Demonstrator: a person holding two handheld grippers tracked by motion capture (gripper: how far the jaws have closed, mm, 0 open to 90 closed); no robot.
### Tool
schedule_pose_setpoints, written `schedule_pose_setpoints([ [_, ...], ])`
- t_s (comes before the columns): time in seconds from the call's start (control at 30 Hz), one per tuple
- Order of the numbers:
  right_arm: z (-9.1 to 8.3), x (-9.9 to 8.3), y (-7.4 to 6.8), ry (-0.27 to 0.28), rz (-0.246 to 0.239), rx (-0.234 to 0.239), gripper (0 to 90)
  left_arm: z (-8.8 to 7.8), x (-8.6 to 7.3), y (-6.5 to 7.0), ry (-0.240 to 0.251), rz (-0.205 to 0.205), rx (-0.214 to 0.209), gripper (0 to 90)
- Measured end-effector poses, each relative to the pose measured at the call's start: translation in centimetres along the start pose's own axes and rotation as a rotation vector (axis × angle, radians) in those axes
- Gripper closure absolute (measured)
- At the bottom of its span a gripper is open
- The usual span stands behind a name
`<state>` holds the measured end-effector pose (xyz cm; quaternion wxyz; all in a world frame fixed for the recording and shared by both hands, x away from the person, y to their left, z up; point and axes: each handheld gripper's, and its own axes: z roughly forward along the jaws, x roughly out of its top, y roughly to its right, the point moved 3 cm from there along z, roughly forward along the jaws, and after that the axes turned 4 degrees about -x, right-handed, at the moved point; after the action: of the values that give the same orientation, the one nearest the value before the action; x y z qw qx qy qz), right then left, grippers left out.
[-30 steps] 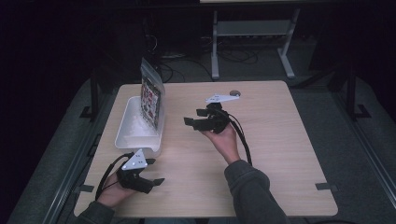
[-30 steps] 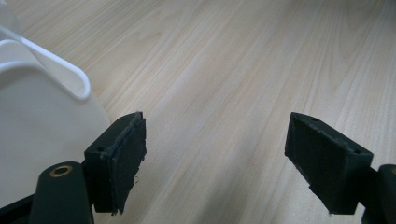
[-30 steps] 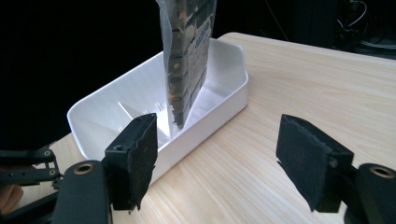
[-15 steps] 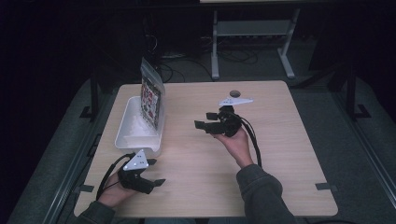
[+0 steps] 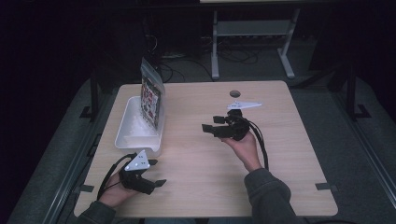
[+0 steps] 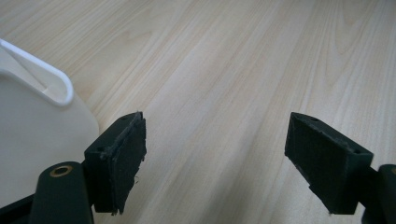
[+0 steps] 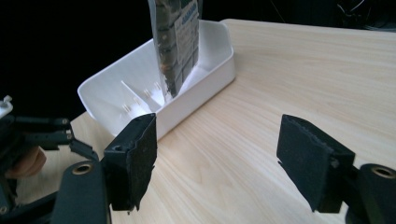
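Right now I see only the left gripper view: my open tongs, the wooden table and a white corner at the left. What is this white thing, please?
Observer: It is a white tray near the table's left edge. A printed bag stands upright in it.
Operator: Where are the right tongs?
Observer: The right tongs are over the middle of the table, open and empty, and they point toward the tray.
Operator: Is something else inside the tray?
Observer: The right gripper view shows a thin divider across it, just beside the bag.
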<state>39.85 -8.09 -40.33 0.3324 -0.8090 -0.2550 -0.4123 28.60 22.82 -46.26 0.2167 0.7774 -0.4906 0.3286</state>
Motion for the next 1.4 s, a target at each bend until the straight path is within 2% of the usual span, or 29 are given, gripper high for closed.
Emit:
schedule_pose_setpoints([
  [0.8, -5.0, -3.3, 2.0, 0.001, 0.017, -0.058, 28.0, 0.2, 0.1, 0.2, -0.004, 0.002, -0.003, 20.0],
  [1.4, -8.7, -6.7, 3.0, -0.035, 0.040, -0.081, 26.9, 0.4, 0.2, 0.3, -0.001, -0.005, -0.008, 20.0],
])
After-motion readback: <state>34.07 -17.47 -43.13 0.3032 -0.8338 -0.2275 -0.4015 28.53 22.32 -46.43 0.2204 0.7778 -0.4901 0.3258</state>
